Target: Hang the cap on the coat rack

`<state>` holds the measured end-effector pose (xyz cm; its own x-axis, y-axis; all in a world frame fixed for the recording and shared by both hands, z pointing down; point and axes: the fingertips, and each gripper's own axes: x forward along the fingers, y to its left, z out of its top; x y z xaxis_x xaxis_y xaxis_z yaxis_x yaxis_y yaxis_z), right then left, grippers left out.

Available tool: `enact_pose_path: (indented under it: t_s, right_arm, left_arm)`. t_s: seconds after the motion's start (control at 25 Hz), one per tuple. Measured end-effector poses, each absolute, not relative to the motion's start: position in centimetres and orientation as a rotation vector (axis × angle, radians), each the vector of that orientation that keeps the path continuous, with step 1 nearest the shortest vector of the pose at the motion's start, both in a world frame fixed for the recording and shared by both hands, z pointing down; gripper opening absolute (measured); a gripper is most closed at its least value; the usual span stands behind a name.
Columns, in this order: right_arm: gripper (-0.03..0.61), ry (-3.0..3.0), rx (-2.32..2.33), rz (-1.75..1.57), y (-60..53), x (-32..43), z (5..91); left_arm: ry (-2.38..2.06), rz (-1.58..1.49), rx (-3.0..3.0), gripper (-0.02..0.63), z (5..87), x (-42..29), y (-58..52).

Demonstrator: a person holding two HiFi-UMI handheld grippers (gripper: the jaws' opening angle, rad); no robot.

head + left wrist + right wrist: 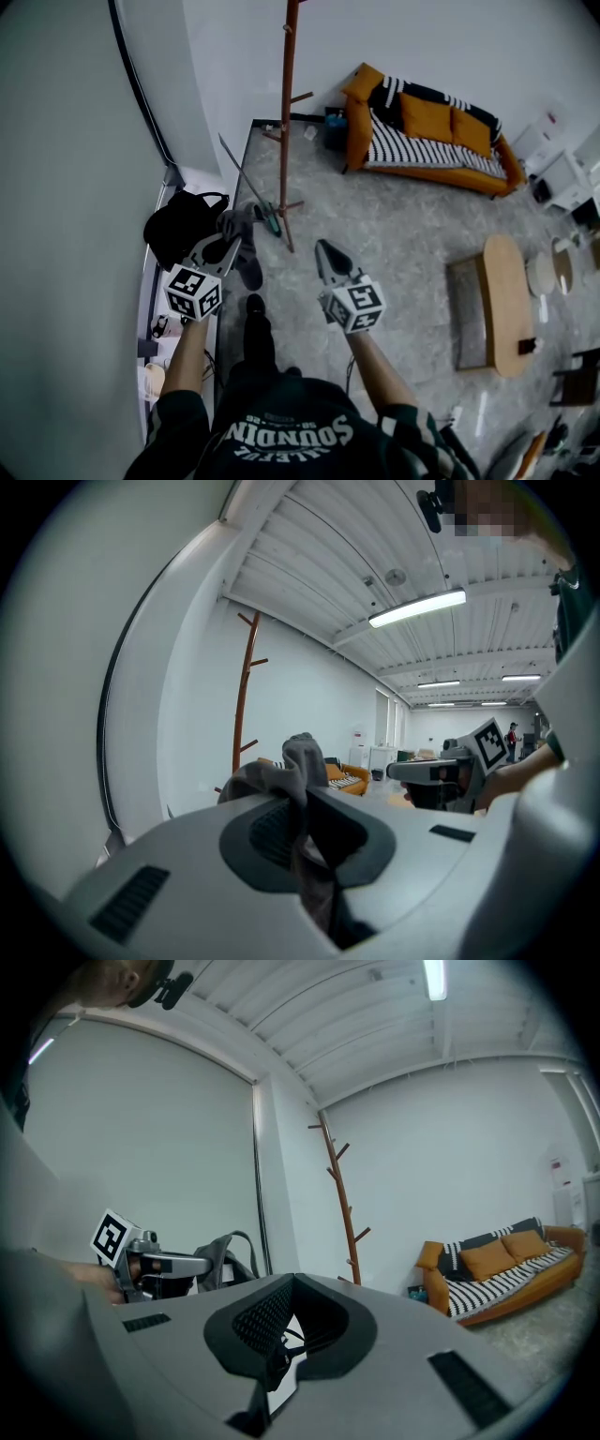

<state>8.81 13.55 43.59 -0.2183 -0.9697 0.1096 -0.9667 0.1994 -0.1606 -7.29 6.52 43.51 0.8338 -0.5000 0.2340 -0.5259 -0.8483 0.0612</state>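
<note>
Grey stone floor, white walls; the coat rack [287, 141] stands upright ahead. The left gripper [228, 242] has its fingers clamped on the grey cap [242, 222], just left of the rack's foot, with the pegs above and ahead. The right gripper [328, 255], just right of the rack's foot, has its fingers together and empty.

The coat rack [286, 141] stands ahead (by the wall), sofa [427, 141] to its right, table [507, 305] nearer.

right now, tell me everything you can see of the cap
The cap is soft grey fabric, crumpled, held in the air by the left tongs, which are shut on a fold of it. A curved strap or edge loops up from it in the right gripper view. Nothing else touches it; it is short of the brown coat rack, not yet hung.
</note>
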Motion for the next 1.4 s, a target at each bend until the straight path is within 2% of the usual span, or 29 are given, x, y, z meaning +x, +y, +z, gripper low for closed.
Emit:
enact_pose_path:
  t_s: [0.76,1.08,1.4]
  right_arm:
    - [-0.002,2.414,-2.029,-0.373,-12.5,9.6,43.9]
    - [-0.002,2.357,-2.104,-0.423,-18.4,10.6,45.1]
    - [-0.002,2.360,-2.089,-0.416,-20.7,11.8,45.0]
  left_arm:
    - [-0.718,0.356,2.903,0.011,44.0,-5.3,-19.1]
    - [-0.653,0.364,2.899,0.011,43.8,-4.8,-25.9]
    - [-0.652,0.356,2.901,0.011,43.7,-3.3,-28.0]
